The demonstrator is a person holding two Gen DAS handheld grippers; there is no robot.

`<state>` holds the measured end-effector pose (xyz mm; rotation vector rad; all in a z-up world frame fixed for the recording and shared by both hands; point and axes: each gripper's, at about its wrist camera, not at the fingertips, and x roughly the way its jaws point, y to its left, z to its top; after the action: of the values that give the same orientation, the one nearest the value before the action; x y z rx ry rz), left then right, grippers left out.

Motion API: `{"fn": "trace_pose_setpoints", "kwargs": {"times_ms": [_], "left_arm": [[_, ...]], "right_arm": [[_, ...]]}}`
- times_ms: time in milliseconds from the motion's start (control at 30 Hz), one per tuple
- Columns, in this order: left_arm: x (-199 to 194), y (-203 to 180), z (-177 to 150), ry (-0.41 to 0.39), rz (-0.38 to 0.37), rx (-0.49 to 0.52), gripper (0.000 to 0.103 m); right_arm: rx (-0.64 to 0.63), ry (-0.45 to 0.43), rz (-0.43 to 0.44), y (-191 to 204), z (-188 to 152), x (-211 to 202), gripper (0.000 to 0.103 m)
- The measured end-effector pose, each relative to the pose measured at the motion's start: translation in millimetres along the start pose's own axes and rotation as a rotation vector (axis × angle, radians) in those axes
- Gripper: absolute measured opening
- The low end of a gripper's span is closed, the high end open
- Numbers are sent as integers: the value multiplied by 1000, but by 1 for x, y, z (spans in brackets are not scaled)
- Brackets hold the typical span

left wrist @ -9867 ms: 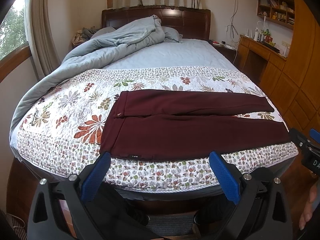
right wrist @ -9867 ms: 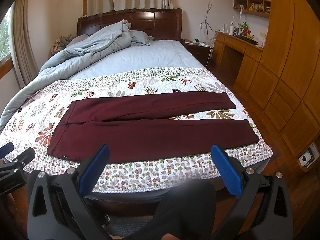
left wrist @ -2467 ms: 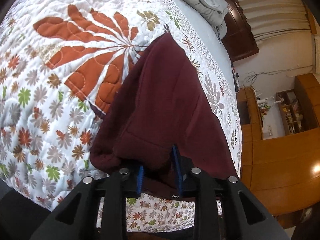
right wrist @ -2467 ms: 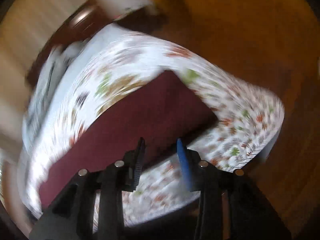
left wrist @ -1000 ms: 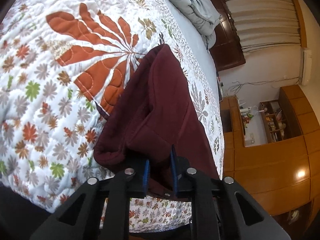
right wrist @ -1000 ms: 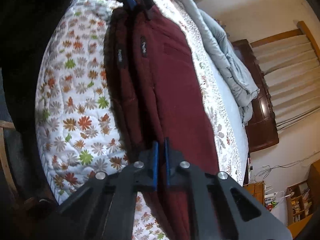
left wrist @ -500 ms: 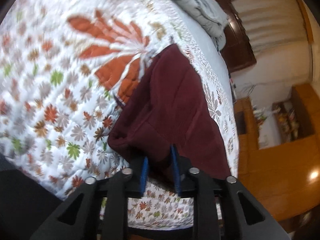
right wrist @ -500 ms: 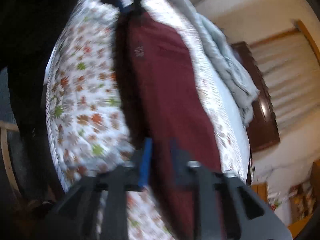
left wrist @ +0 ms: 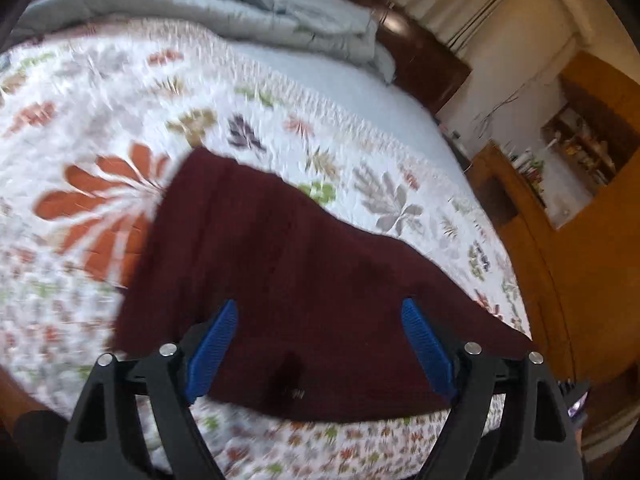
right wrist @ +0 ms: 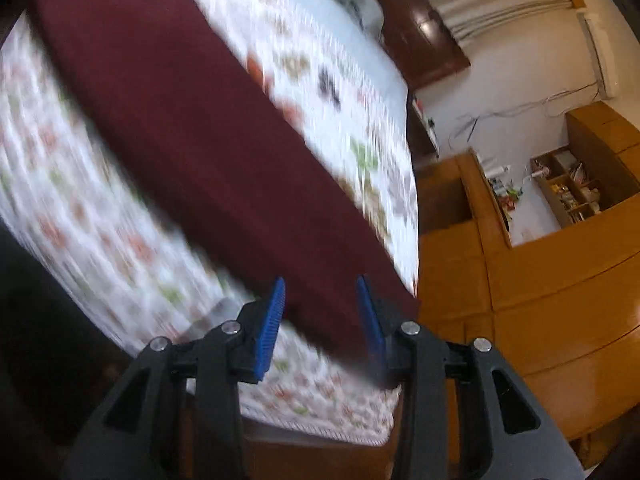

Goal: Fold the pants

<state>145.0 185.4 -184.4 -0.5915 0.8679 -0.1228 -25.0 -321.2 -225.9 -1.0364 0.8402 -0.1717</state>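
The maroon pants (left wrist: 288, 264) lie flat on the floral quilt (left wrist: 100, 128), one leg folded over the other into a long band. My left gripper (left wrist: 320, 344) is open above the waist end, its blue pads (left wrist: 212, 344) wide apart and holding nothing. In the right wrist view the pants (right wrist: 192, 128) run diagonally along the bed's front edge. My right gripper (right wrist: 320, 316) is open just over the cuff end, with the cloth between and below its pads (right wrist: 272, 320). Both views are motion-blurred.
A grey duvet (left wrist: 240, 12) is bunched at the head of the bed by the dark wooden headboard (left wrist: 424, 64). Wooden cabinets and a desk (right wrist: 520, 272) stand to the right of the bed. The quilt's front edge (right wrist: 320, 420) hangs just below my right gripper.
Both grippers have opened and let go of the pants. The lifted leg now lies flat on the other leg. Both grippers have drawn back from the cloth.
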Motion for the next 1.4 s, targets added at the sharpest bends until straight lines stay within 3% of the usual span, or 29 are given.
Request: {"fn": "trace_pose_setpoints", "kwargs": {"times_ms": [133, 333, 367, 467, 533, 567, 633, 700, 800, 867, 1000, 1033, 1100, 1167, 1233, 1267, 1333, 1400], "left_arm": [[41, 9, 1, 90, 74, -54, 85], [51, -3, -1, 94, 134, 8, 91], [53, -6, -2, 94, 144, 20, 92], [53, -5, -4, 88, 156, 22, 93], [52, -5, -5, 90, 163, 26, 93], [52, -6, -5, 93, 168, 30, 93], [53, -7, -4, 96, 170, 28, 93], [52, -6, -4, 100, 167, 20, 93], [52, -4, -3, 98, 162, 0, 93], [52, -5, -3, 96, 162, -5, 94], [52, -5, -2, 94, 161, -2, 95], [52, -5, -2, 94, 159, -2, 95], [52, -4, -3, 94, 154, 4, 95], [54, -5, -4, 96, 158, 22, 96], [55, -7, -5, 96, 163, 34, 97], [55, -8, -5, 96, 165, 37, 98], [56, -8, -5, 94, 169, 37, 99], [56, -9, -4, 92, 173, 32, 99]], "right_arm": [[-64, 11, -59, 12, -22, 21, 36], [-117, -18, -102, 15, -33, 43, 41], [-111, -14, -83, 15, -38, 42, 28], [-93, 0, -37, 16, -43, 44, 23], [-55, -7, -29, 10, -45, 37, 29], [-16, -13, -17, 4, -46, 32, 41], [148, -11, 63, -21, -55, 22, 51], [442, -3, 216, -67, -72, 18, 50], [881, -19, 367, -145, -106, 39, 46], [1153, -33, 531, -182, -134, 76, 33], [1411, -11, 817, -195, -162, 164, 25], [1435, 0, 845, -194, -169, 175, 5], [1506, 11, 829, -196, -191, 191, 0], [1598, 7, 778, -206, -208, 186, 17], [1693, -38, 809, -211, -226, 180, 26], [1770, -56, 833, -209, -239, 170, 41], [1904, -126, 883, -197, -259, 147, 55], [1968, -156, 929, -184, -262, 136, 62]]}}
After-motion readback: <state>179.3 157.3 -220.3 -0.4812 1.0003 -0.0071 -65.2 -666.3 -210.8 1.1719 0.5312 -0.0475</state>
